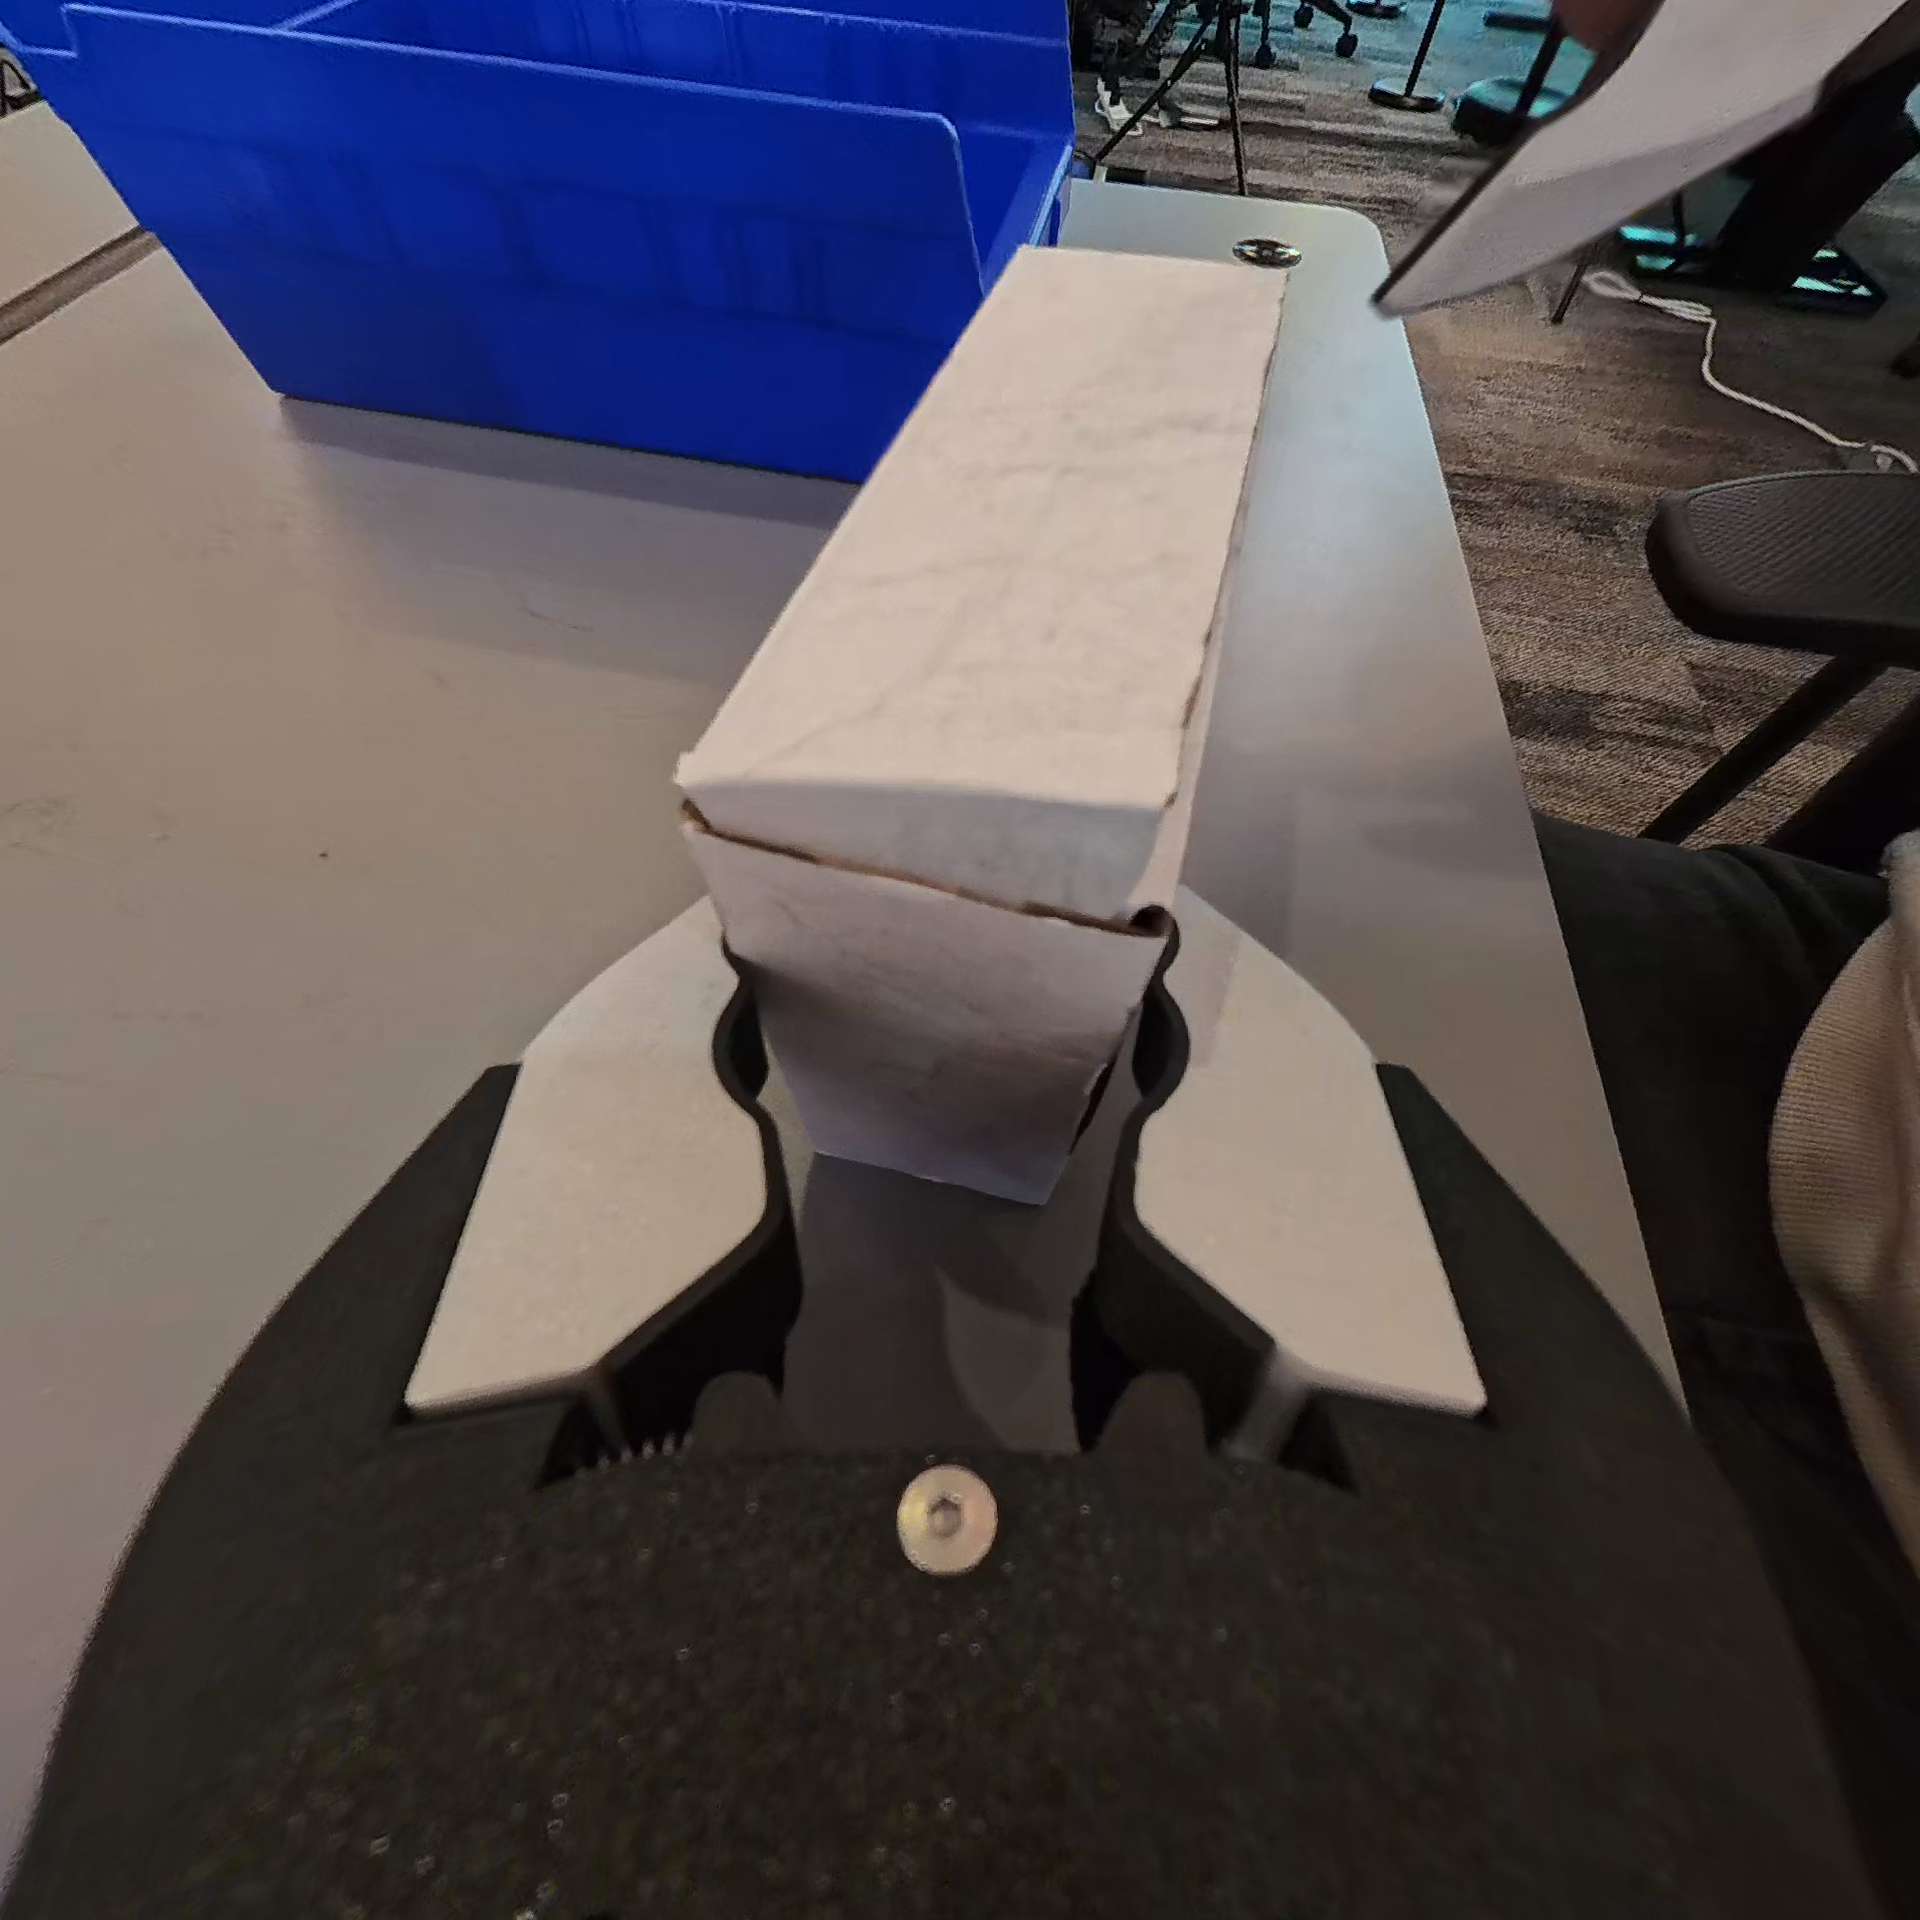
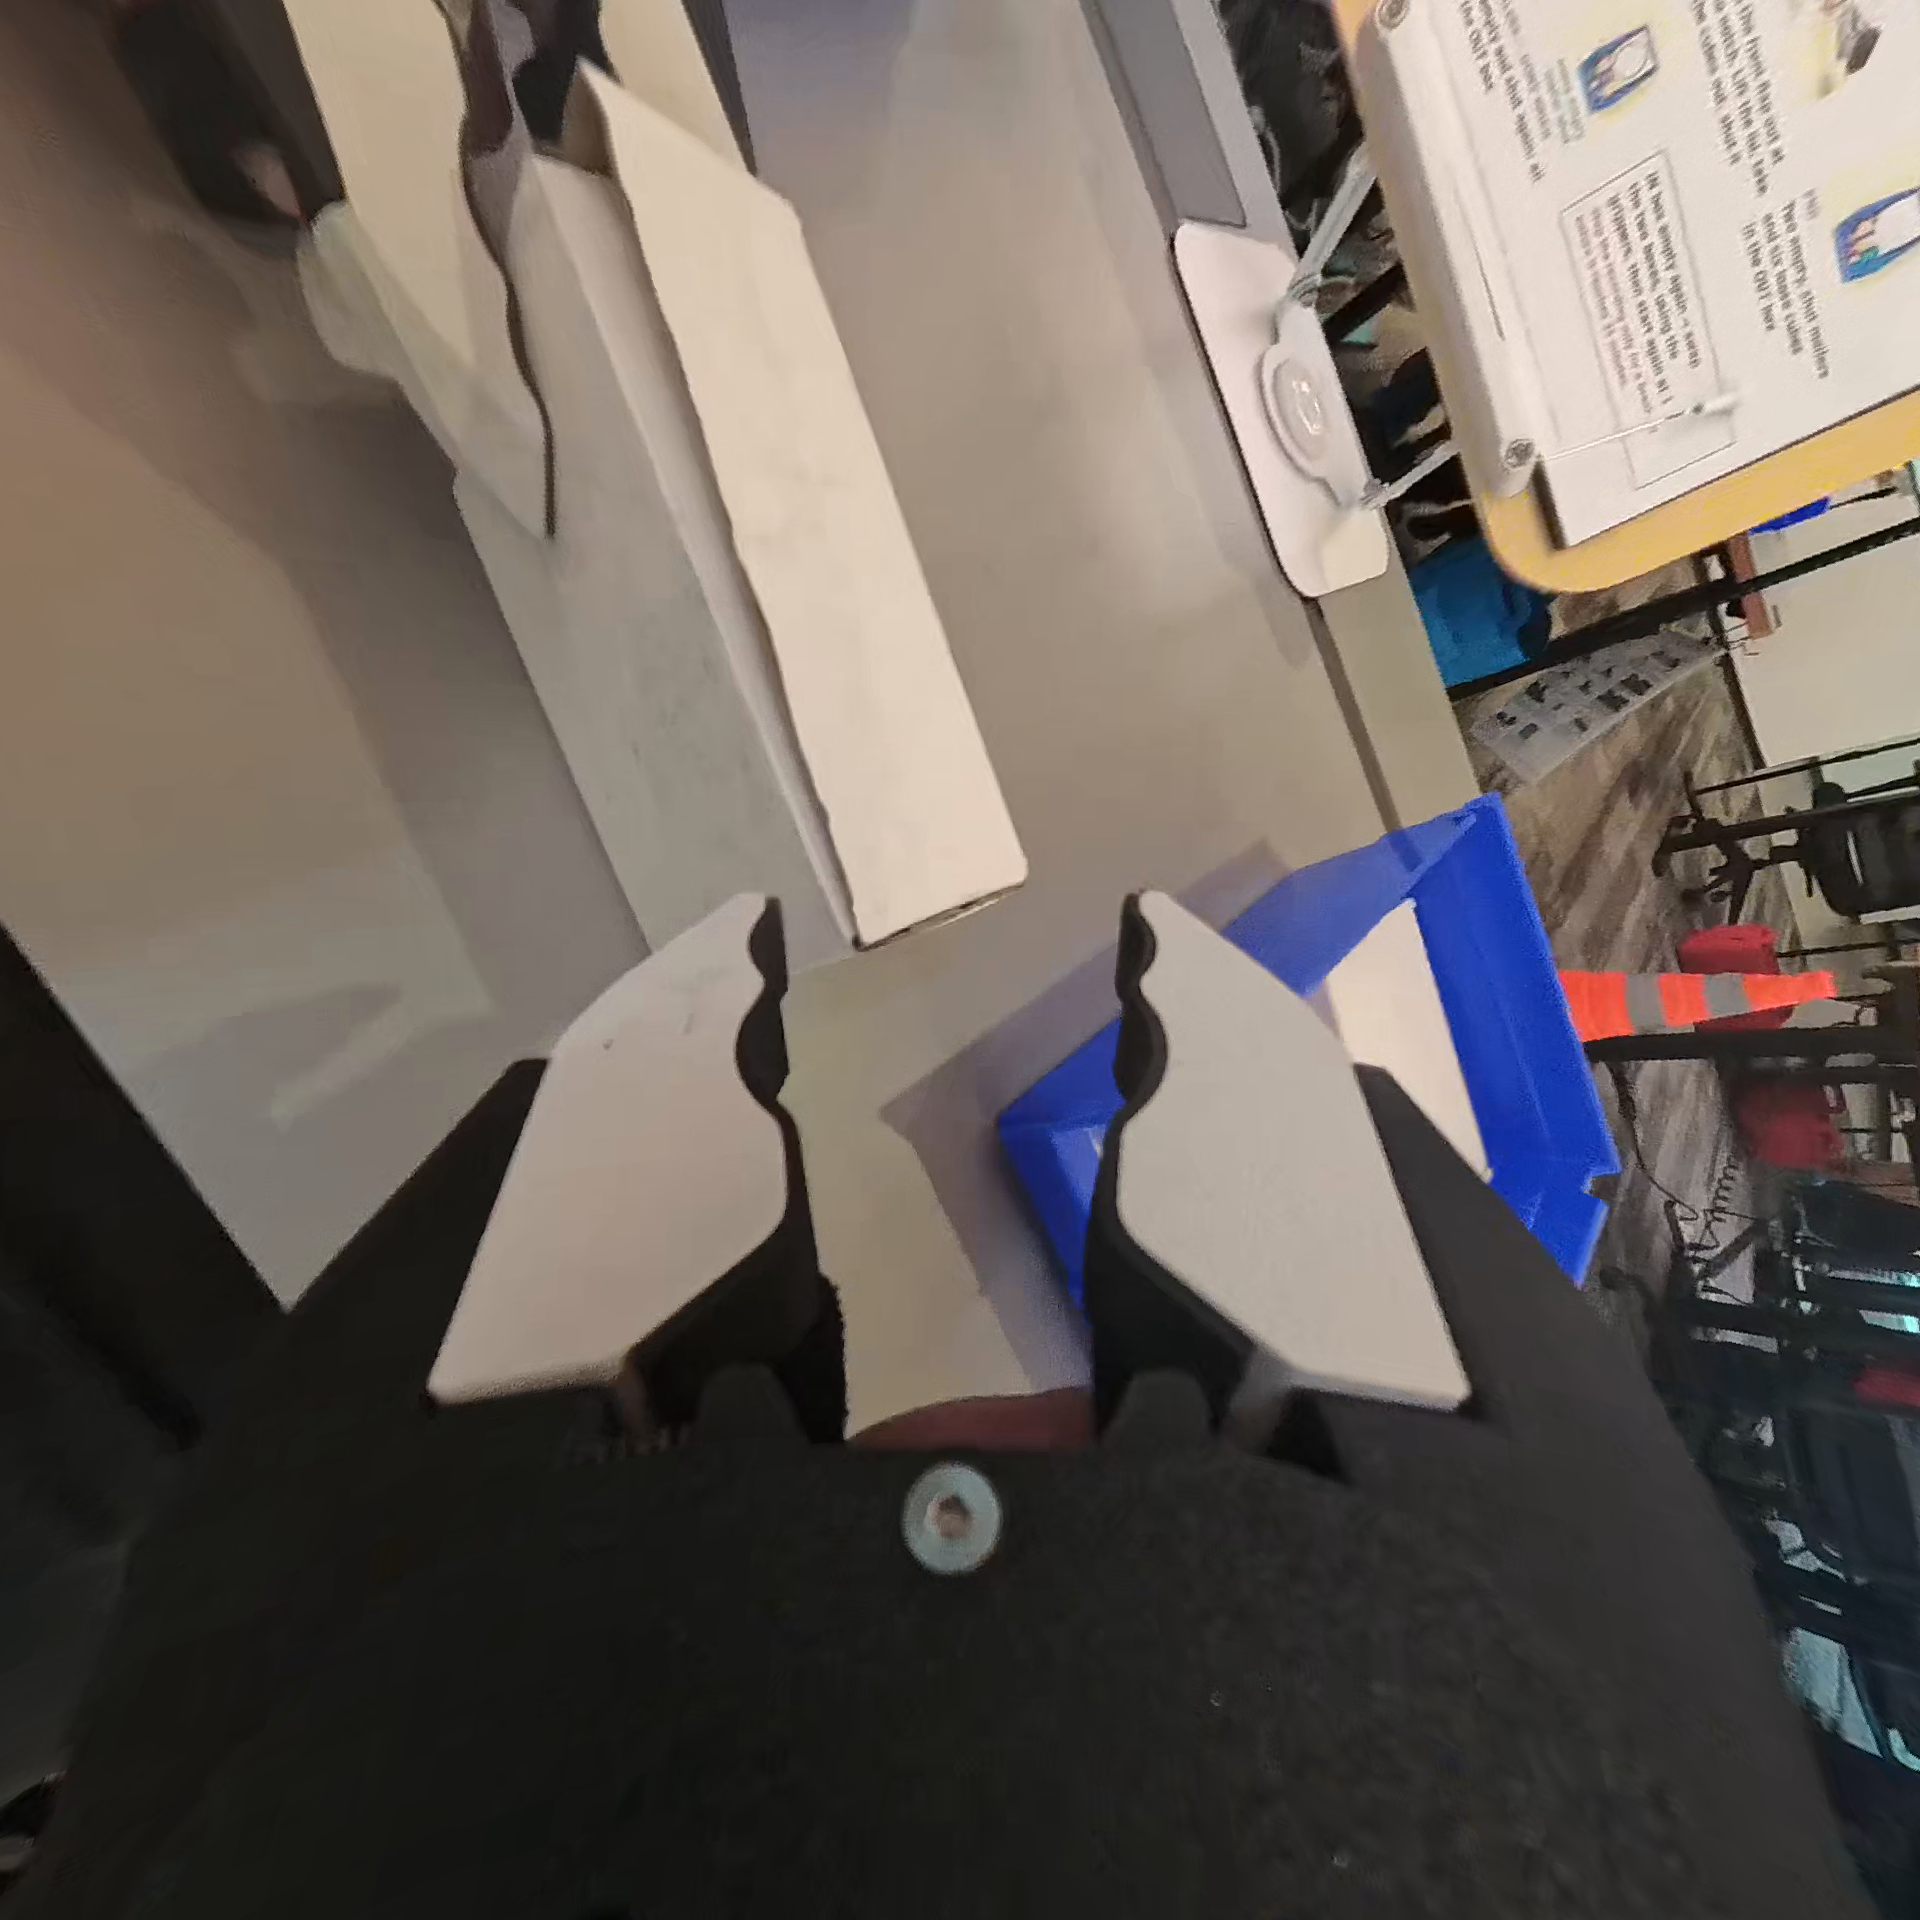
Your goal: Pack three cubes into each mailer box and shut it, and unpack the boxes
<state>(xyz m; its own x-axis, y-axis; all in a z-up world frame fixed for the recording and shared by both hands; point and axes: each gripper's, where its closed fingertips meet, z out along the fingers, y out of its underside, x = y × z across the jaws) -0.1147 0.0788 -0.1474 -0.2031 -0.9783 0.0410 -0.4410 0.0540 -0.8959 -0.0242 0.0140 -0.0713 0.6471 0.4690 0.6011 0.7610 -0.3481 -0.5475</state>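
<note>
A long white mailer box point(image 1: 1018, 582), lid shut, lies on the grey table and points away from me. My left gripper point(image 1: 951, 997) is shut on its near end, one finger on each side wall. In the right wrist view the same box point(image 2: 790, 540) runs up the frame, with the left gripper's fingers point(image 2: 416, 301) clamped on its far end. My right gripper point(image 2: 951, 935) is open and empty, just off the box's free end and above the table. No cubes are in view.
A blue bin point(image 1: 540, 229) stands at the back left of the table; it also shows in the right wrist view point(image 2: 1455, 1039). The table edge point(image 1: 1475, 644) runs along the right, with a chair point(image 1: 1797, 561) beyond. A board holding a printed sheet point(image 2: 1662, 260) stands nearby.
</note>
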